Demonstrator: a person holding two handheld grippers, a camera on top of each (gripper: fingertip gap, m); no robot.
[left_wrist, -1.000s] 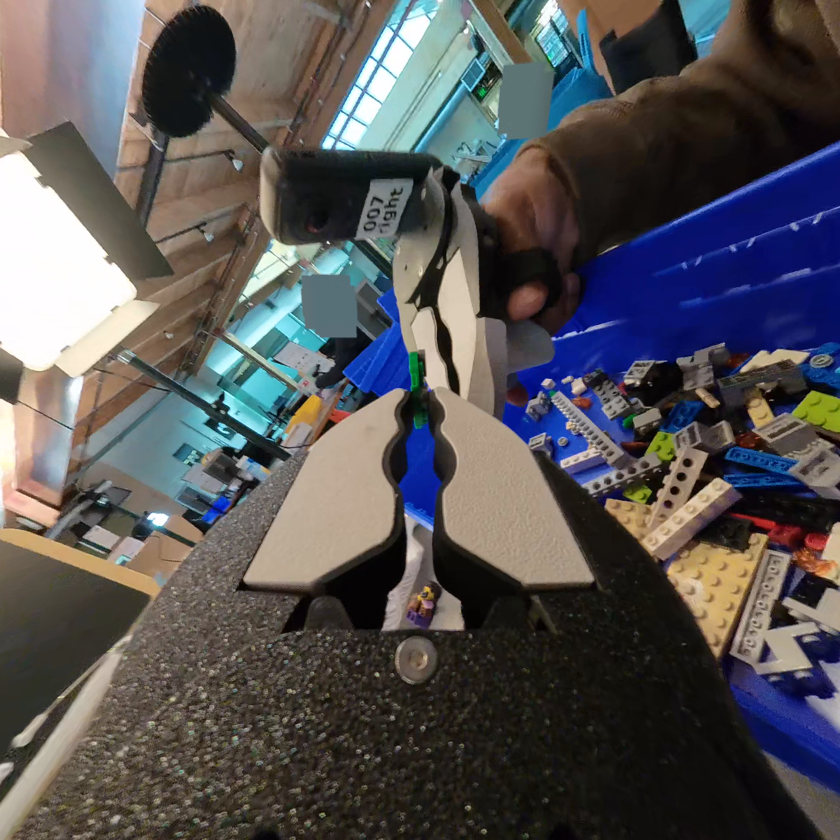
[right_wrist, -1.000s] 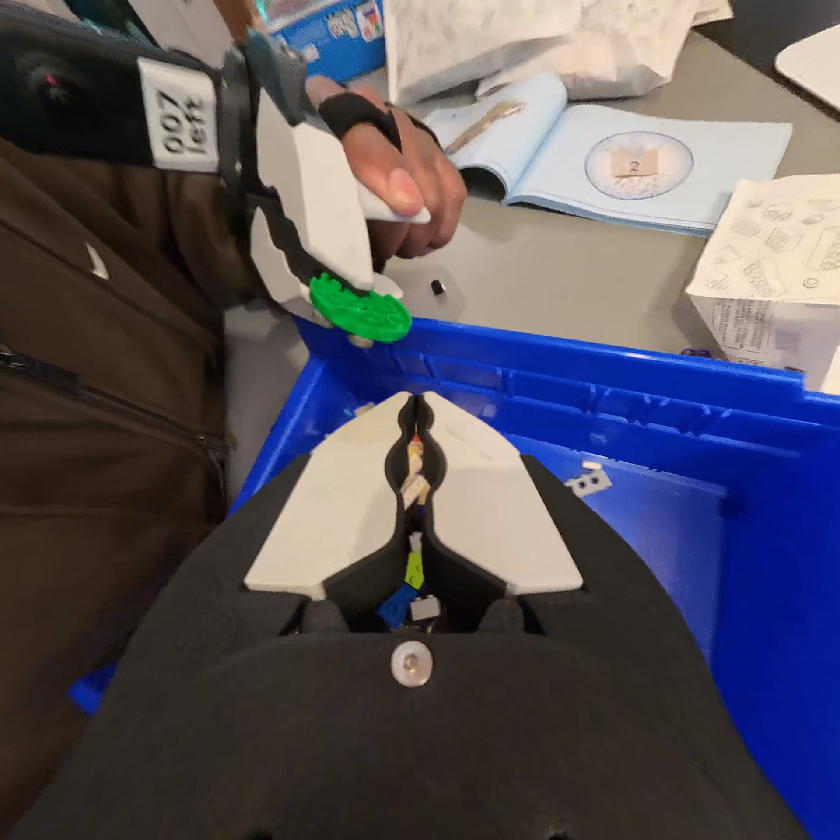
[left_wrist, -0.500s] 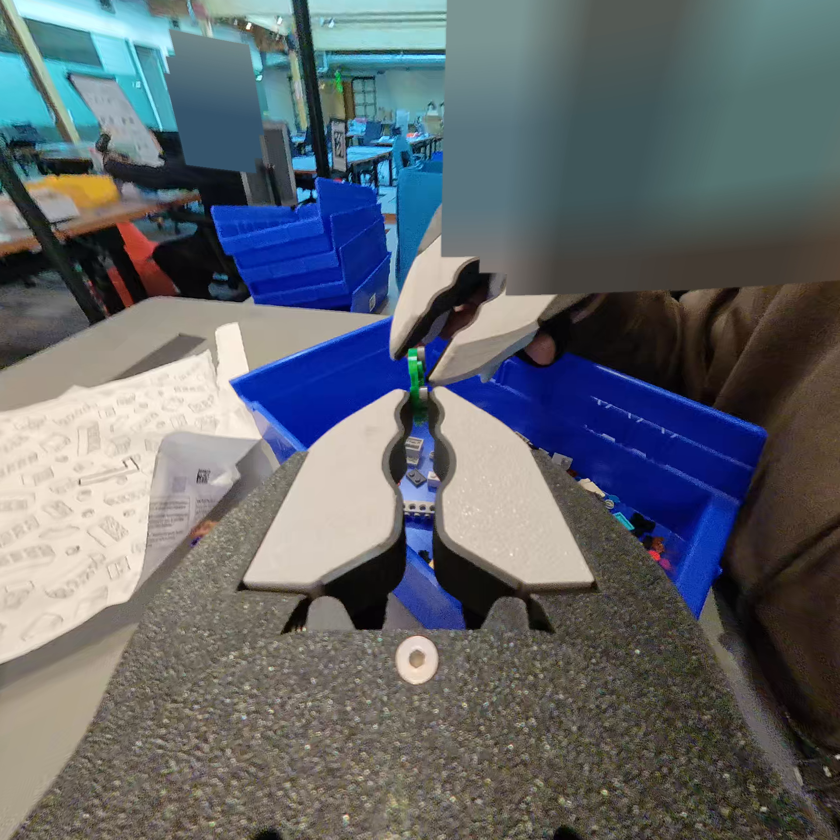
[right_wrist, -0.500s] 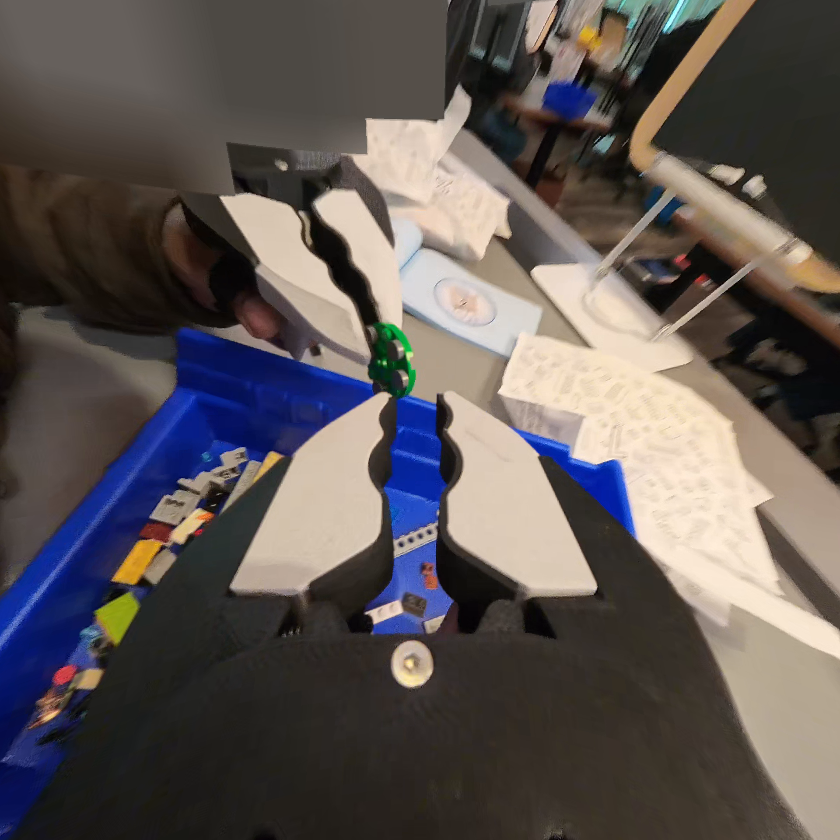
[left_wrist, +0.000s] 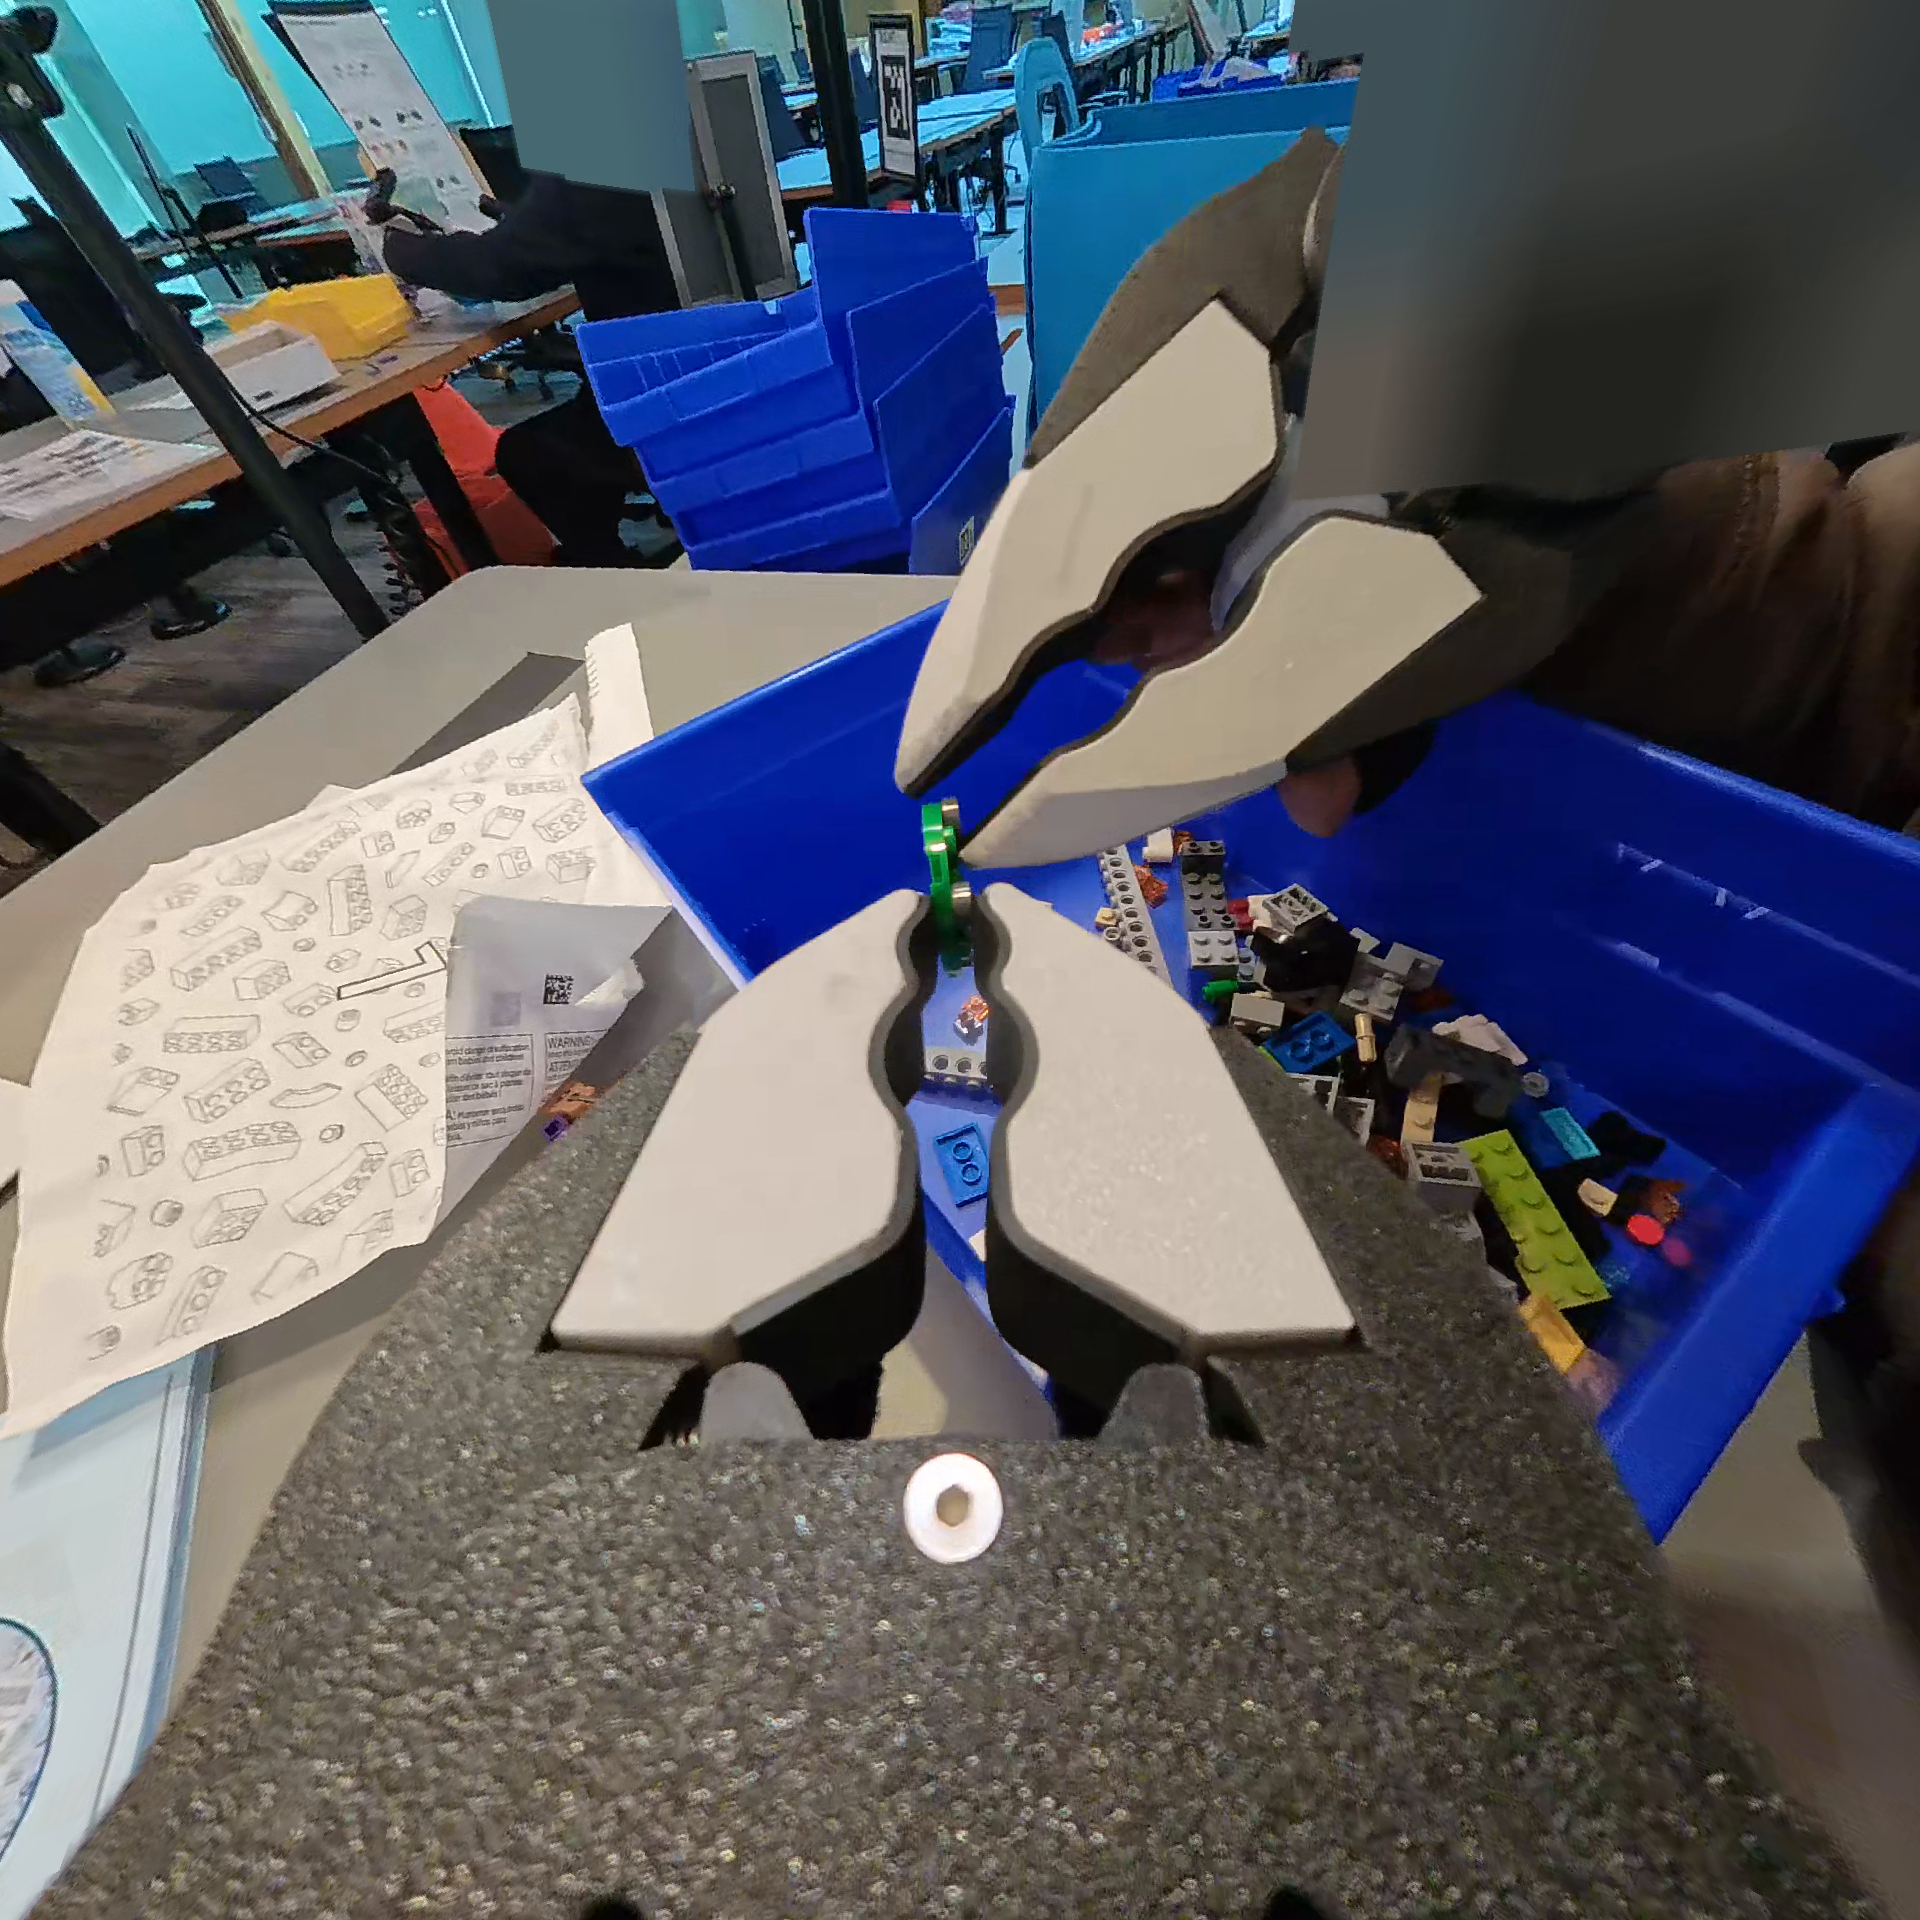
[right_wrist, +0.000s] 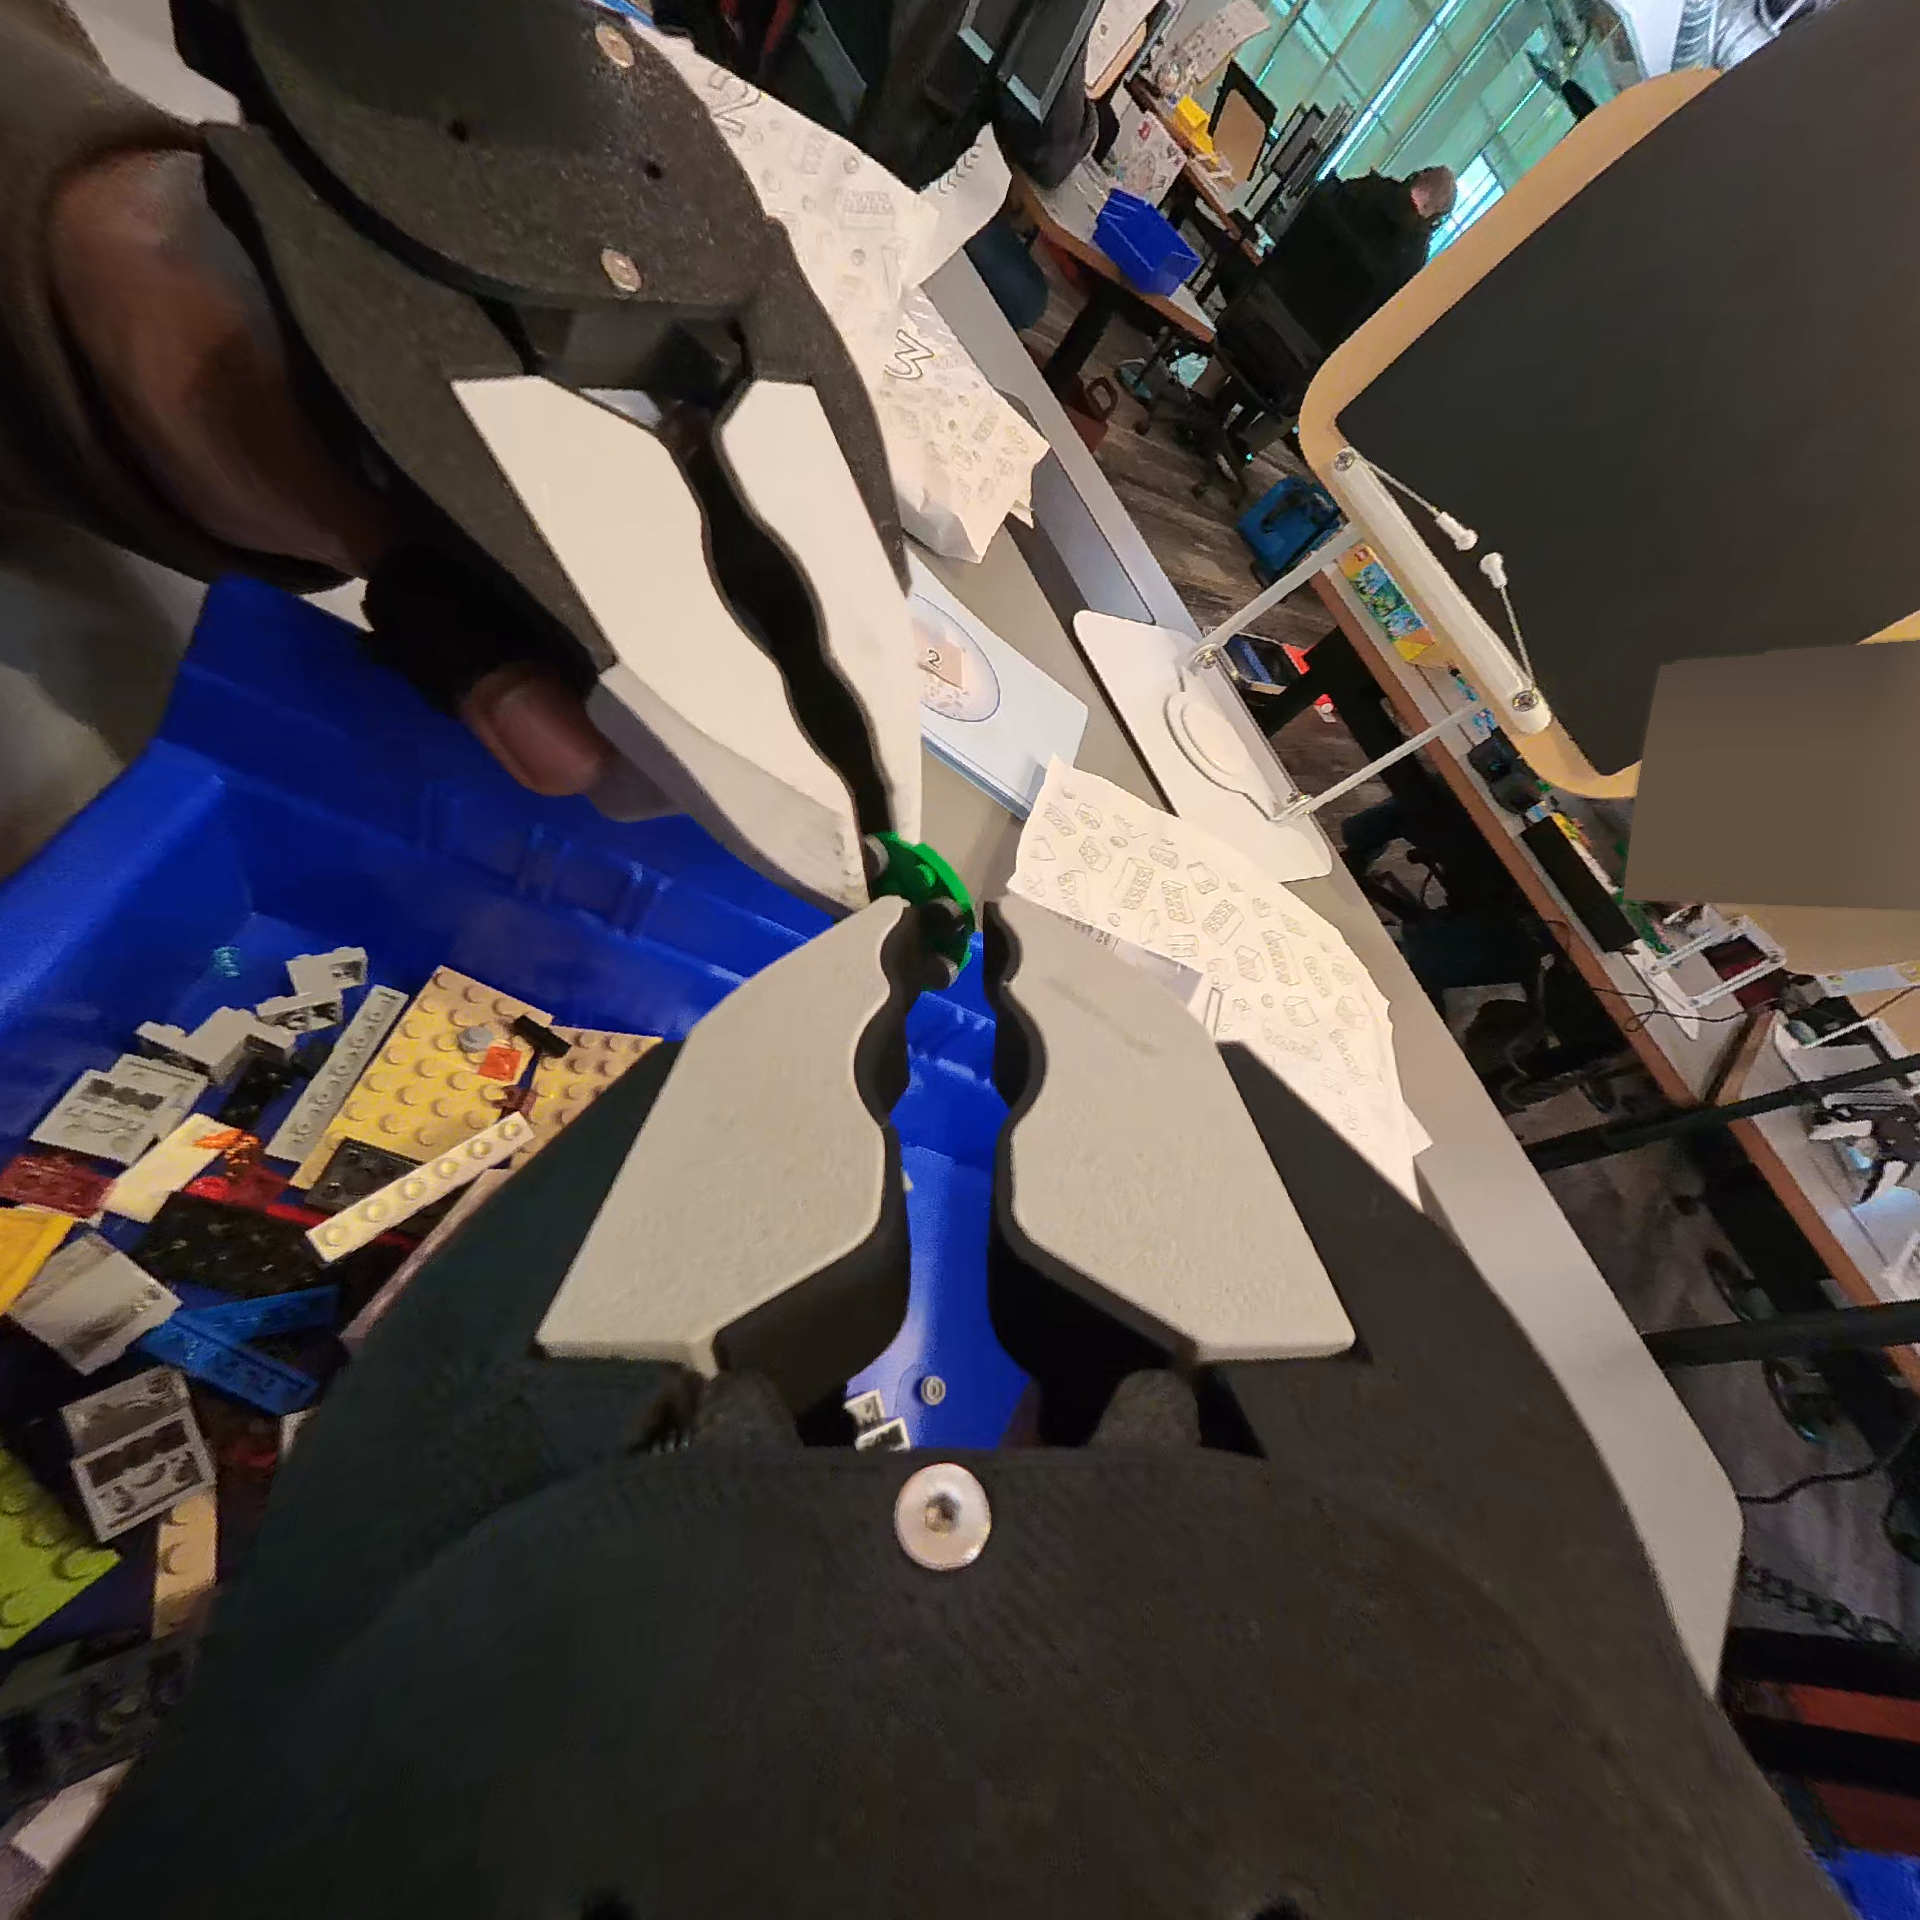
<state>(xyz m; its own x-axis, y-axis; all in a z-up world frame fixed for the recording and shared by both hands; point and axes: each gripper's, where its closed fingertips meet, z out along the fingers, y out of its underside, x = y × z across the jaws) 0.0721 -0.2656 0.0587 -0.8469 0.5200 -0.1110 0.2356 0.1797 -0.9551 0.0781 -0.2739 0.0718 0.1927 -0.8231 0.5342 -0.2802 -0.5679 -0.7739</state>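
Observation:
My left gripper (left_wrist: 951, 906) is shut on a green round studded plate (left_wrist: 941, 862), held edge-up above the blue bin (left_wrist: 1766, 935). My right gripper (left_wrist: 935, 816) reaches in from the upper right with its jaws apart around the plate's top edge. Its lower fingertip (left_wrist: 982, 852) is at the plate and the upper one stands clear. In the right wrist view the green plate (right_wrist: 920, 881) sits between my right gripper's (right_wrist: 940, 920) fingertips, with a gap to the right-hand pad (right_wrist: 1013, 935). The left gripper (right_wrist: 873, 857) grips the plate from the upper left.
The bin holds several loose bricks (left_wrist: 1403, 1039) and a tan plate (right_wrist: 436, 1070). A printed paper sheet (left_wrist: 260, 1039) and a light blue booklet (right_wrist: 987, 707) lie on the grey table. Stacked blue bins (left_wrist: 790, 436) stand behind. A white stand base (right_wrist: 1216, 727) carries a black panel (right_wrist: 1610, 364). My left and right fingertips are right by each other.
My right jaws went from shut to open, then narrowed, and moved in around the green plate. My left gripper kept its hold on the plate while both grippers swung round.

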